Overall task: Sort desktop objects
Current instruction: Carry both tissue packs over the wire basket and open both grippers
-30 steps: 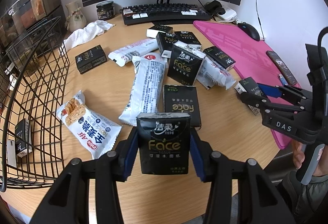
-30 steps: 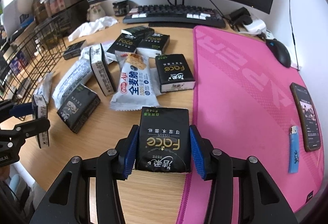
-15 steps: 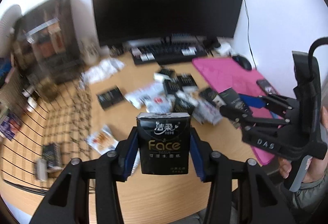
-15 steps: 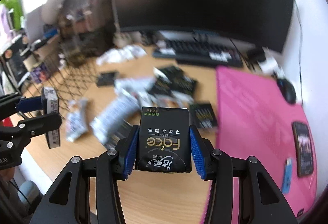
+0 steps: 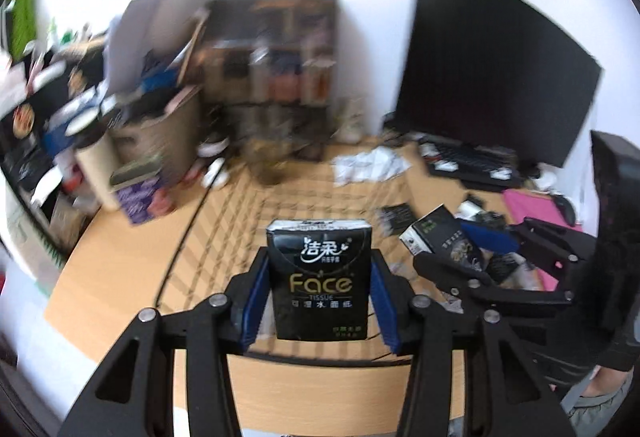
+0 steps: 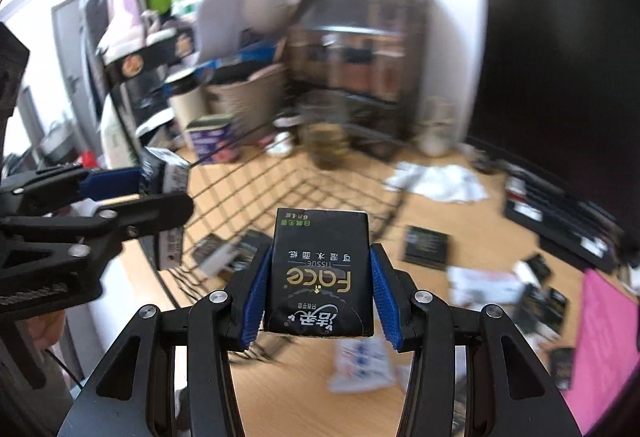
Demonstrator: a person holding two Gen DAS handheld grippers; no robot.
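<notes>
- Your left gripper (image 5: 319,283) is pinching an upright black tissue pack (image 5: 319,277) above the wire basket (image 5: 224,237).
- Your right gripper (image 6: 319,291) is clamping a second tissue pack (image 6: 320,273), print inverted.

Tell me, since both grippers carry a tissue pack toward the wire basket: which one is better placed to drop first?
Probably the left gripper: its tissue pack sits over the wire basket floor, while the right gripper holds its pack nearer the rim.

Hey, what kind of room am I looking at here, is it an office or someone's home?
Most likely a home desk or small home office. A wooden desk carries a large dark monitor with a keyboard below it, and cluttered shelves stand beyond the wire basket.
</notes>
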